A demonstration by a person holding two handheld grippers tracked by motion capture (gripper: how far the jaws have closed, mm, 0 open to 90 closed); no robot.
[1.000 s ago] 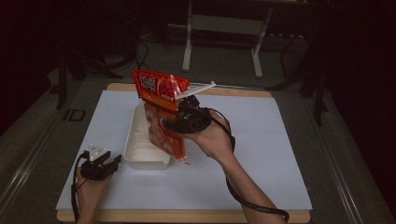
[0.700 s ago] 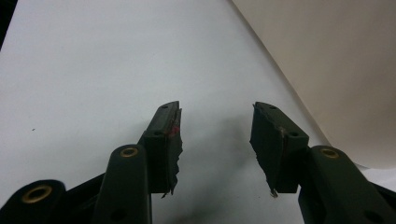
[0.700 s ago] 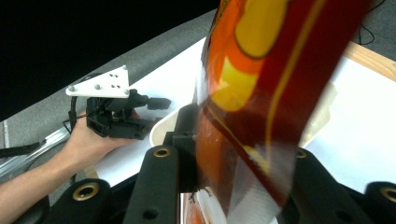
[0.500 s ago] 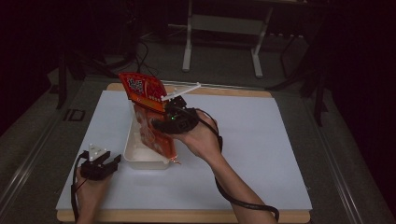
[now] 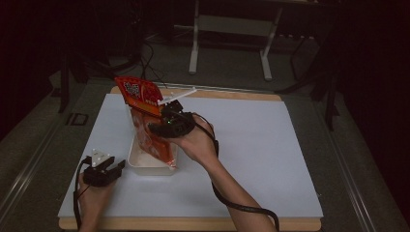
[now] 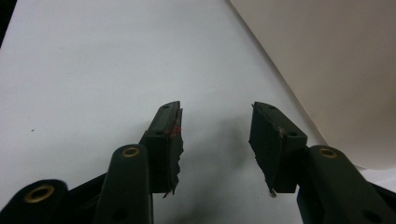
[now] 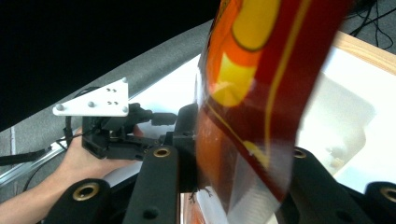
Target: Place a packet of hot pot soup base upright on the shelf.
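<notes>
Nearest the person, the left gripper [image 5: 115, 166] rests on the white desk [image 5: 270, 159] beside the white tray [image 5: 140, 166], its jaws apart and holding nothing. Farther in, the right gripper [image 5: 155, 128] is clamped on a red snack bag [image 5: 145, 121] (its printed top tilted upward), hanging into the tray.

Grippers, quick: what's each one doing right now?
Left gripper: open, holding nothing, beside the tray.
Right gripper: closed on the red packet, held over the tray.
</notes>
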